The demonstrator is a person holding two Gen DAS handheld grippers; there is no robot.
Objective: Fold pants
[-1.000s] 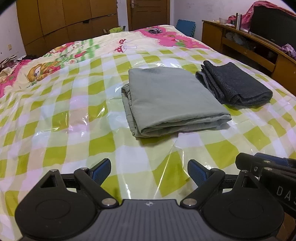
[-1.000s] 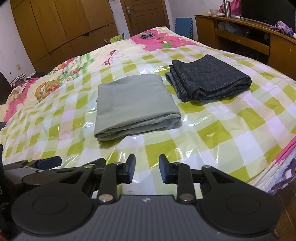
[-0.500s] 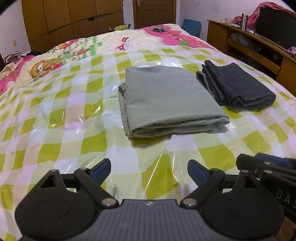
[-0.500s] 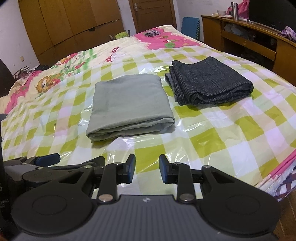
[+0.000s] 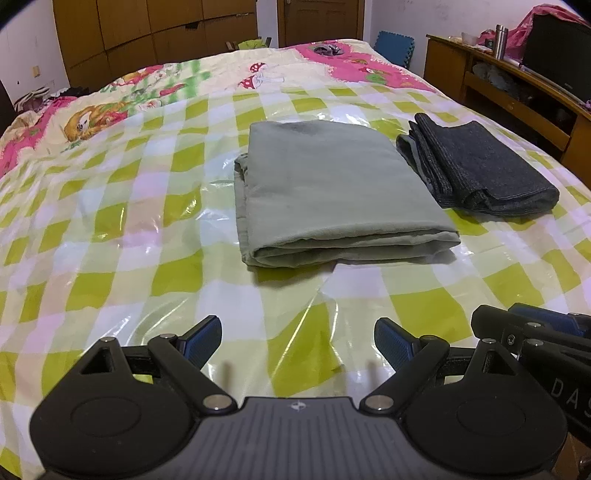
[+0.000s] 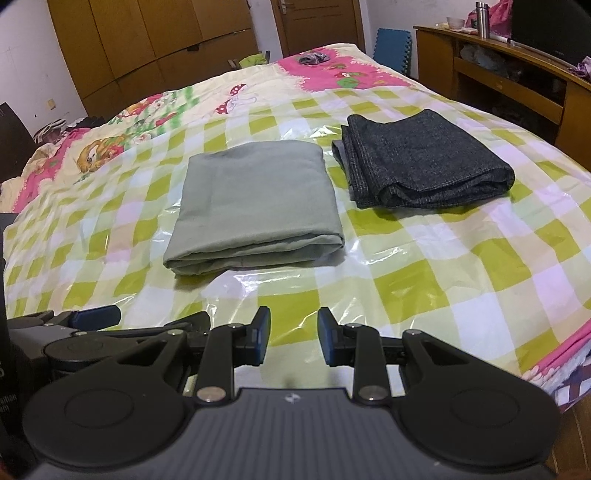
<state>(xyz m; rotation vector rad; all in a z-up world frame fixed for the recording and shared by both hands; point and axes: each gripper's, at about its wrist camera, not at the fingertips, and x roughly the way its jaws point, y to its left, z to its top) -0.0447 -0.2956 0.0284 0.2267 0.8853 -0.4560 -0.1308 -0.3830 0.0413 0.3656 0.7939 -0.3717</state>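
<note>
Grey-green pants [image 5: 332, 192] [image 6: 255, 203] lie folded into a flat rectangle on the checked bed cover, with dark grey folded pants [image 5: 484, 166] [image 6: 424, 162] just to their right. My left gripper [image 5: 297, 341] hangs above the near part of the bed, well short of the green pants, open wide with nothing between its blue pads. The right gripper [image 6: 293, 339] sits close beside it on the right, its jaws a narrow gap apart and empty. Its body shows at the right edge of the left wrist view.
A clear plastic sheet [image 5: 177, 206] covers the green and white checked bedspread. A wooden desk [image 6: 517, 77] with a steel flask [image 6: 481, 14] stands to the right of the bed. Wooden wardrobes [image 5: 147, 40] and a door [image 6: 314, 26] are at the back.
Both views have rolled slightly and drawn back a little, so the two folded pants sit a bit further off. Neither gripper has changed its opening.
</note>
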